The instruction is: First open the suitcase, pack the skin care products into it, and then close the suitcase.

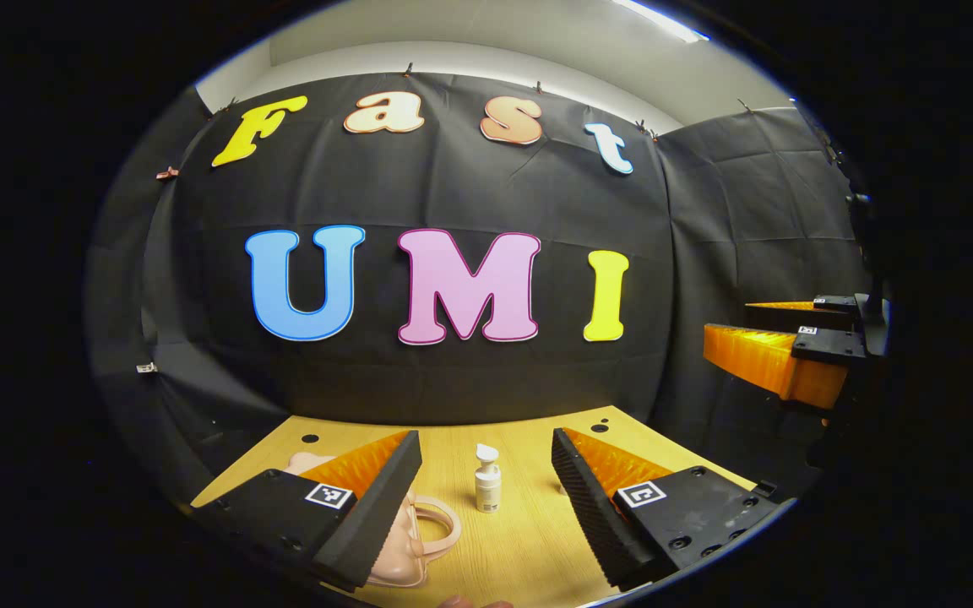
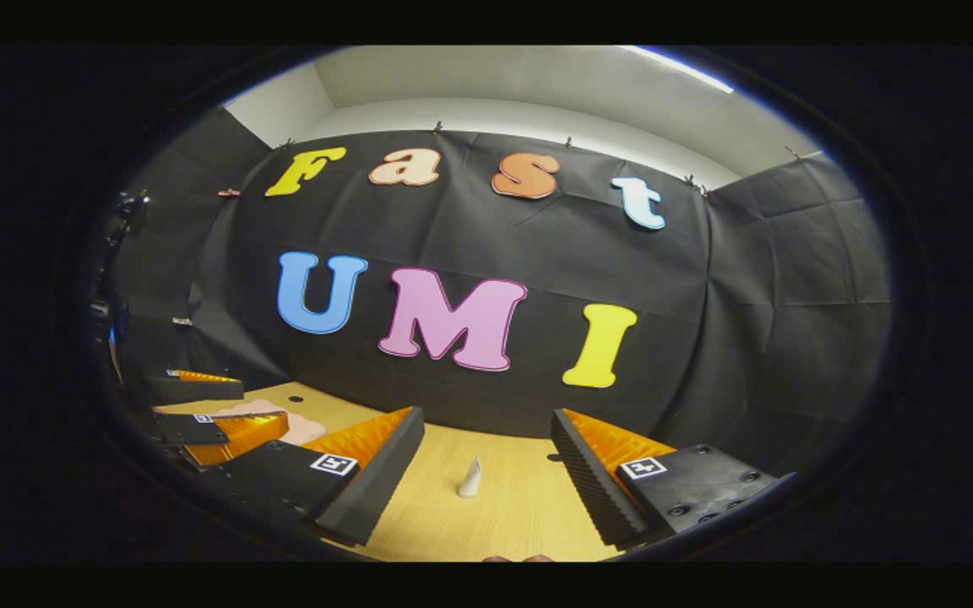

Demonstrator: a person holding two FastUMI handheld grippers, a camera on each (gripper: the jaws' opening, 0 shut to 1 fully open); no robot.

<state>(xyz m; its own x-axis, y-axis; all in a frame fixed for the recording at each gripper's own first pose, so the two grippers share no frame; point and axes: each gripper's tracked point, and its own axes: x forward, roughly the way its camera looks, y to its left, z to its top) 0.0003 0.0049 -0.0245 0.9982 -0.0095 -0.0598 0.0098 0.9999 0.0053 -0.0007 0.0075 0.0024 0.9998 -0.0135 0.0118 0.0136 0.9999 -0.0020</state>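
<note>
Hovering wide apart and empty, left gripper [image 1: 486,473] and right gripper [image 2: 486,460]; pink suitcase [image 1: 406,540] lower left, closed, likely light and rigid, best taken by handle [image 1: 444,519]; small bottle [image 1: 487,480] centre

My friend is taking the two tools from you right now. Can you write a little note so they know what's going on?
Left tool: open, holding nothing, above the light wooden table.
Right tool: open, holding nothing, also above the table.
Small pink handled suitcase: on the table by the left tool's left finger, apparently closed.
Small white pump bottle: upright mid-table, ahead of the left tool.
Small white tube: standing ahead of the right tool.
Done: nothing yet.
Left: open suitcase, pack both products, close it.
</note>
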